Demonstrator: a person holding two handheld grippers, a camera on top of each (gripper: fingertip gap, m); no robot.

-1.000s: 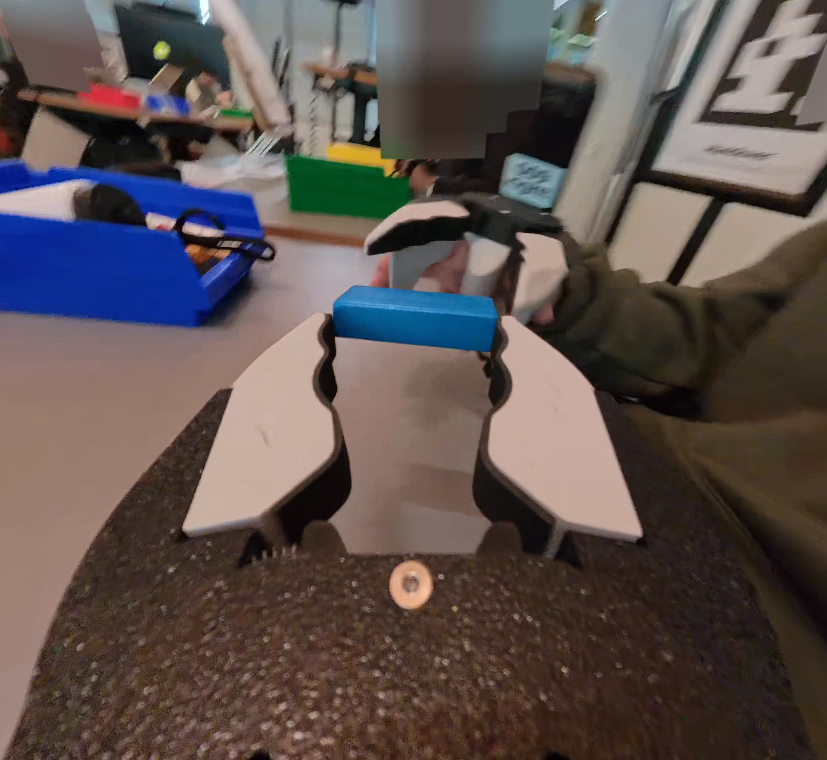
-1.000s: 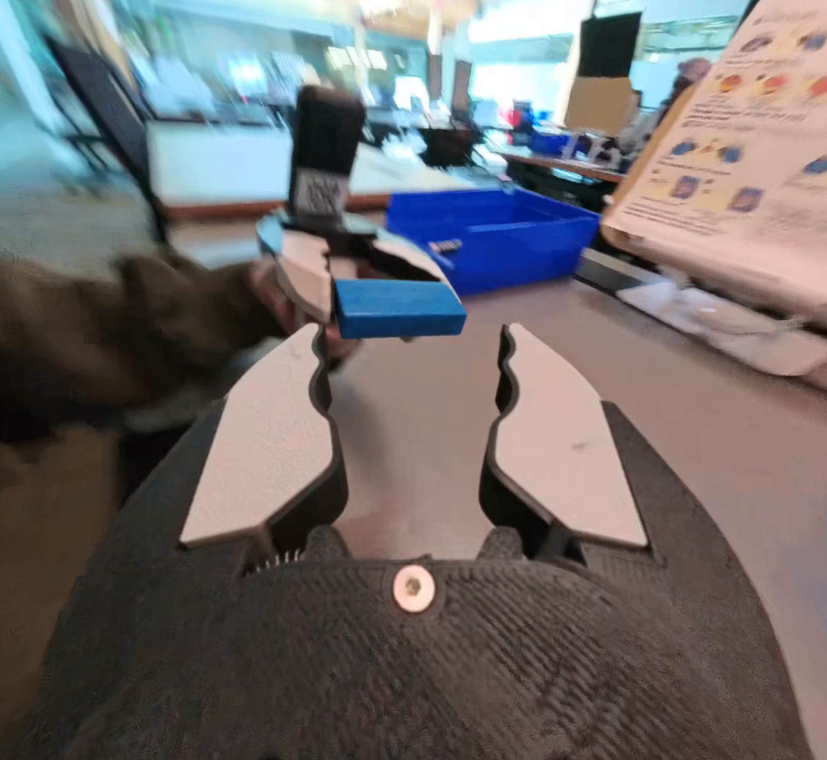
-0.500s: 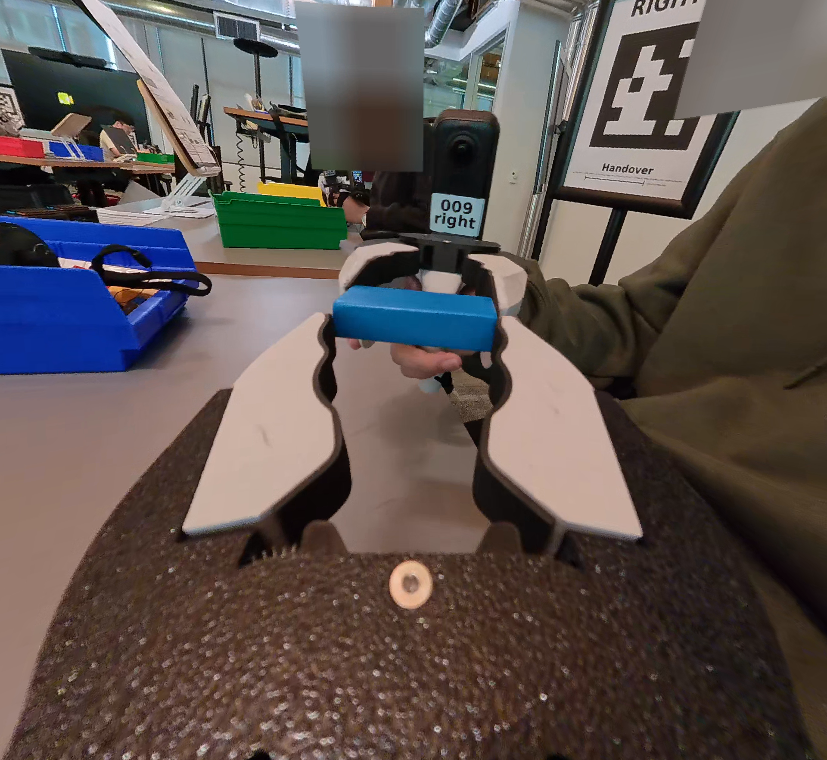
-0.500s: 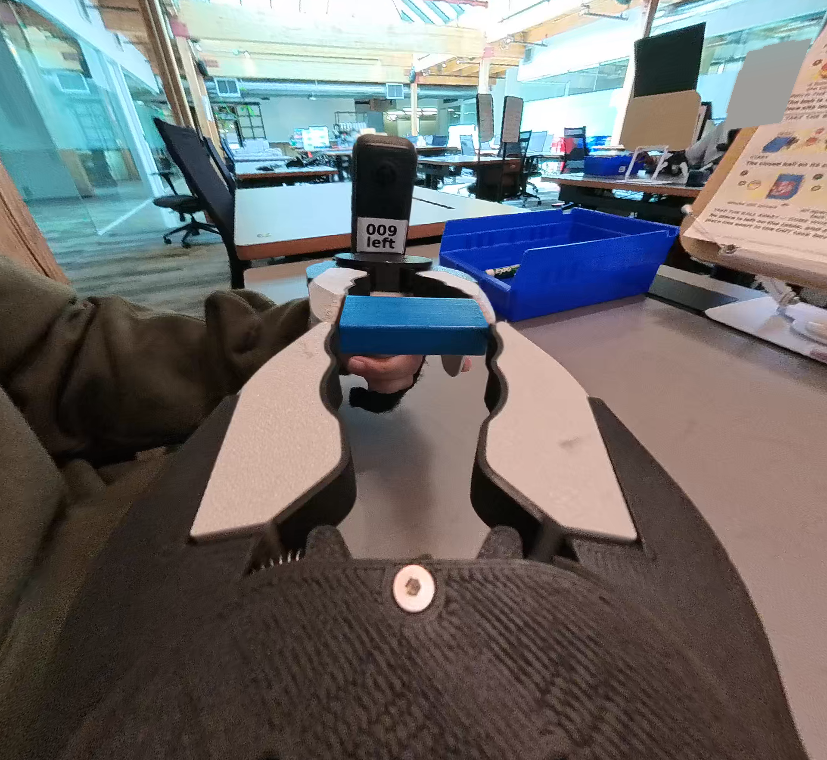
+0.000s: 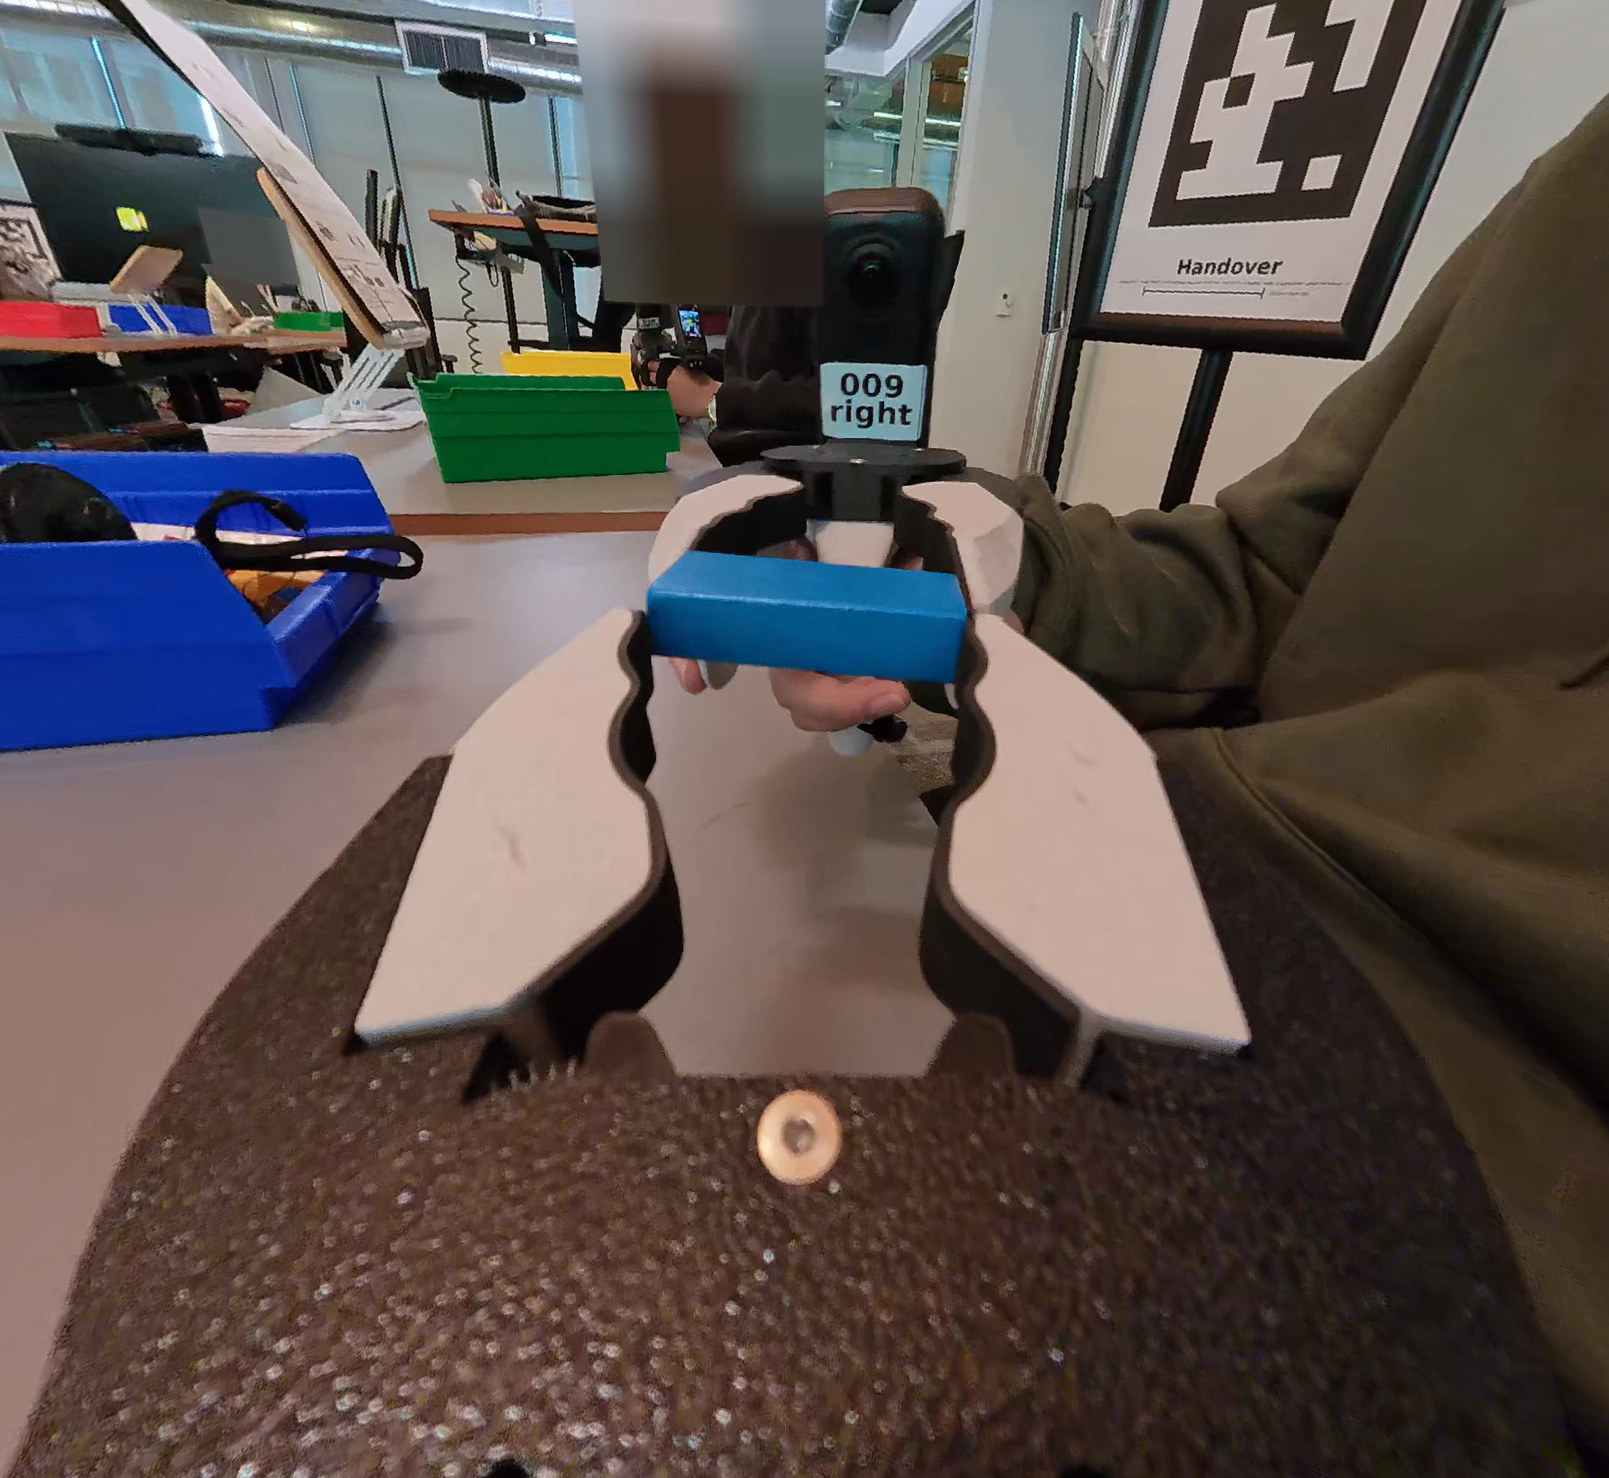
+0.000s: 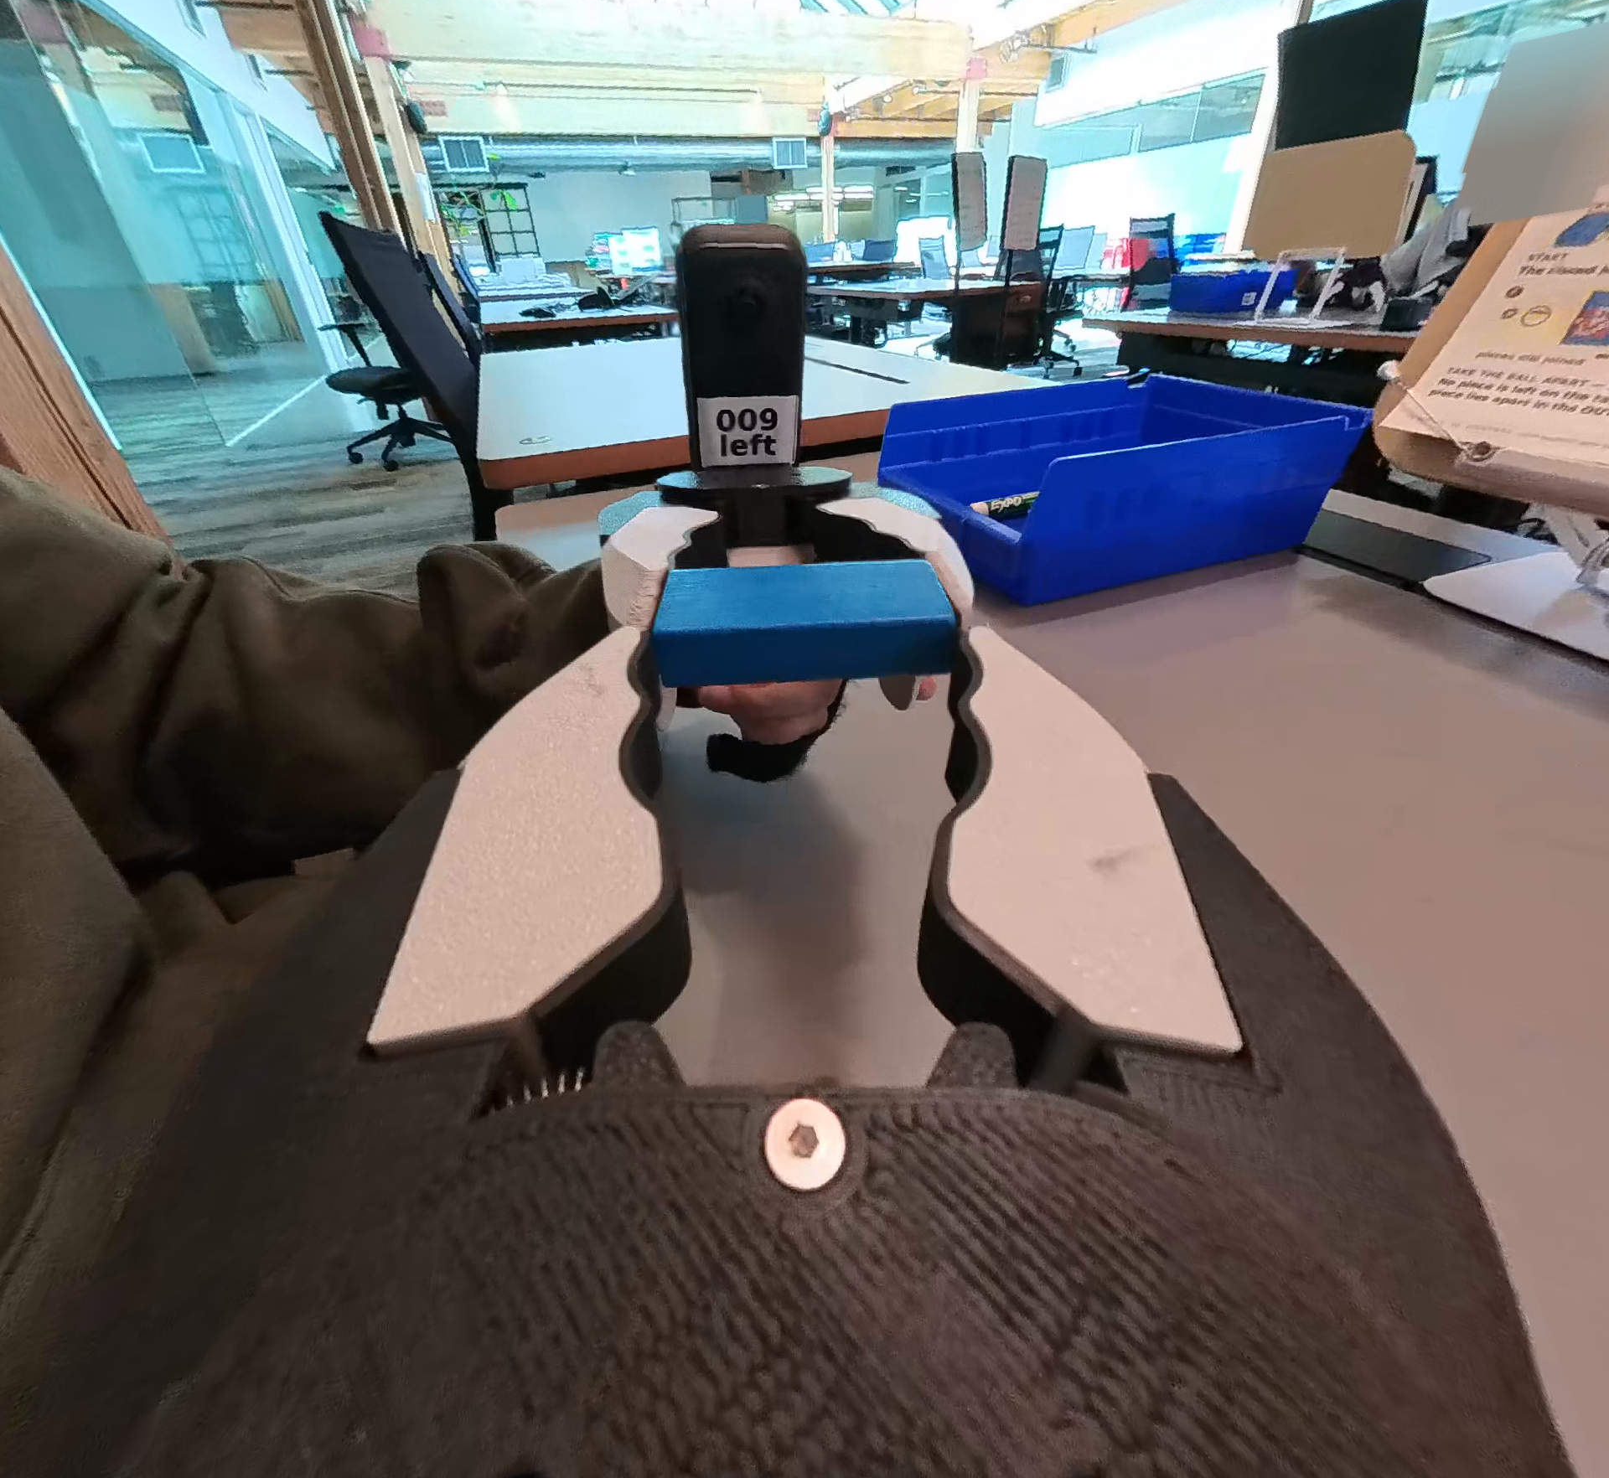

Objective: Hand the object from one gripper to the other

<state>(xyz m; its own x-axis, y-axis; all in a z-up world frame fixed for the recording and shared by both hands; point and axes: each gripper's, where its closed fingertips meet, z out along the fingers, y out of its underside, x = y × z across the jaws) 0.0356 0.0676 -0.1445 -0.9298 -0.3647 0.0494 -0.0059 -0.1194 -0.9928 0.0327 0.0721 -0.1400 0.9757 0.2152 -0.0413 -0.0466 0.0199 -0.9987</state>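
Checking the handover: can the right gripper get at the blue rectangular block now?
Probably yes: the right gripper already brackets the blue rectangular block with its fingertips at both ends, facing the left gripper.

bright skylit daylight, sharp, fisheye-warped edges

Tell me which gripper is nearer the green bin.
Right. The right gripper sits between the green bin and the blue block; the left gripper holds the block's opposite side, farther away.

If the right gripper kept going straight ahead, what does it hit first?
The right gripper is already closed on the blue block, so that goes with it. Next in line is the left gripper, facing it head-on and also holding the block. The gap between them is hard to judge.
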